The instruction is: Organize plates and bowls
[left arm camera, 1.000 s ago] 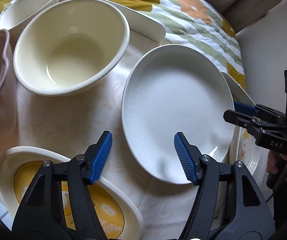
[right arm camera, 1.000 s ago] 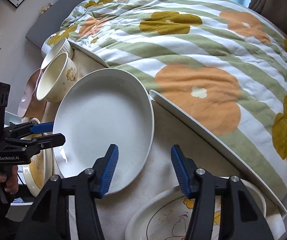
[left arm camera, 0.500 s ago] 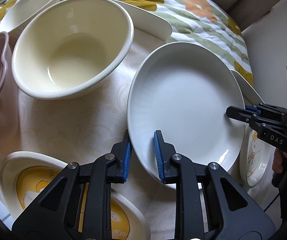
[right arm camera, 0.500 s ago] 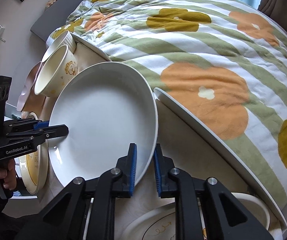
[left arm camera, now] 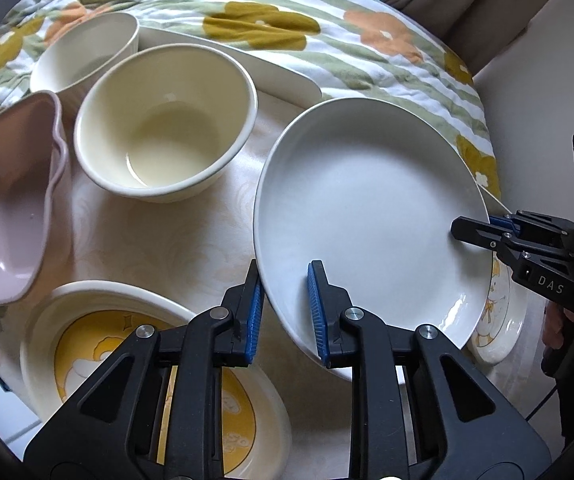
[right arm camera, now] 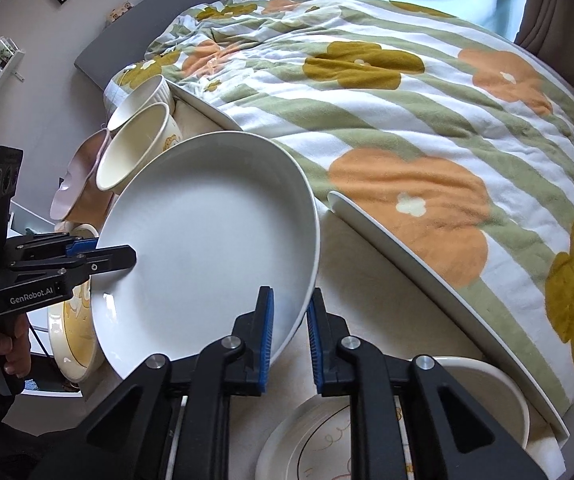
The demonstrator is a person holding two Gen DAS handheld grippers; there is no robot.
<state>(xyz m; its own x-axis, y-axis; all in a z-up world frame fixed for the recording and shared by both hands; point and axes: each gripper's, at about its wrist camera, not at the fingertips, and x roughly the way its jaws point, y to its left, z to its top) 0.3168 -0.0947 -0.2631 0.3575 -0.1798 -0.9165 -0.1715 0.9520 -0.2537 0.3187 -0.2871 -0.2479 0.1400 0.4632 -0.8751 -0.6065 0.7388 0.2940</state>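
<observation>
Left wrist view: your left hand-held gripper [left arm camera: 283,312] is clamped on the white plate [left arm camera: 367,216] rim, above the tabletop [left arm camera: 159,236]. Right wrist view: your right hand-held gripper [right arm camera: 290,340] pinches the opposite rim; uneven lifting could tip the plate onto the cream bowl [right arm camera: 135,152].

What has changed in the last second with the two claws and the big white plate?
Both the left claw and the right claw closed on opposite rims of the wide white ceramic plate and lifted it slightly. The cream bowl and pink bowl stayed put.
</observation>
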